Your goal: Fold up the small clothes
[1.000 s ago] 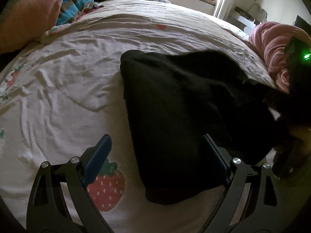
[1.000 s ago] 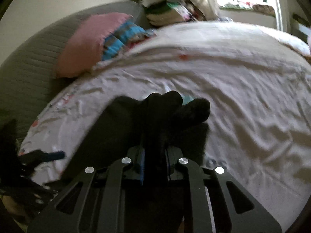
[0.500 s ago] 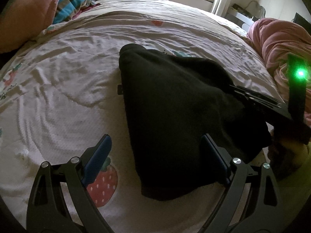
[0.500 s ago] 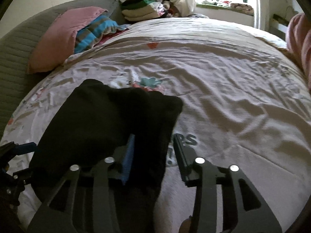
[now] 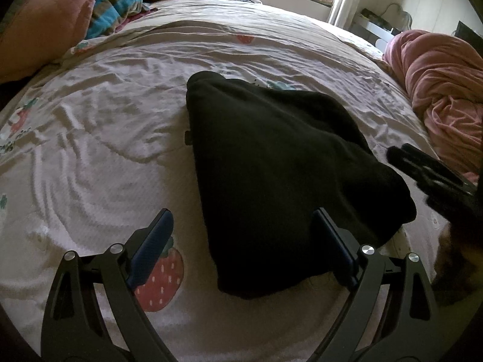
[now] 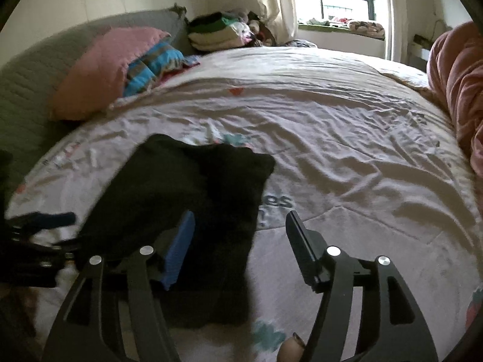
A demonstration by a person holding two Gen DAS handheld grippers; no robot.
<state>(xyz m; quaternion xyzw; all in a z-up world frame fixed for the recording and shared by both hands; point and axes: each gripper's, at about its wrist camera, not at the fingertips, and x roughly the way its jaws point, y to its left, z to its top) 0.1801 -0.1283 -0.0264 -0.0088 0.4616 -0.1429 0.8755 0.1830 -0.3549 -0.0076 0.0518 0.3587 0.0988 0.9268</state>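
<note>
A black garment (image 5: 271,175) lies folded on the pale strawberry-print bedsheet (image 5: 99,138). It also shows in the right wrist view (image 6: 193,199). My left gripper (image 5: 241,235) is open, low over the garment's near edge, its right finger against the cloth. My right gripper (image 6: 241,235) is open and empty, with the garment's near right edge between its fingers. The right gripper also shows in the left wrist view (image 5: 434,175), just right of the garment.
A pink pillow (image 6: 105,69) and a striped blue blanket (image 6: 154,66) lie by the grey headboard (image 6: 27,84). Folded clothes (image 6: 220,33) are stacked at the far corner. A pink duvet (image 5: 443,90) is bunched at the right edge.
My right gripper let go of the black garment, opened wide and drew back to the right. The garment settled flat on the bed. The left gripper stayed open in place.
</note>
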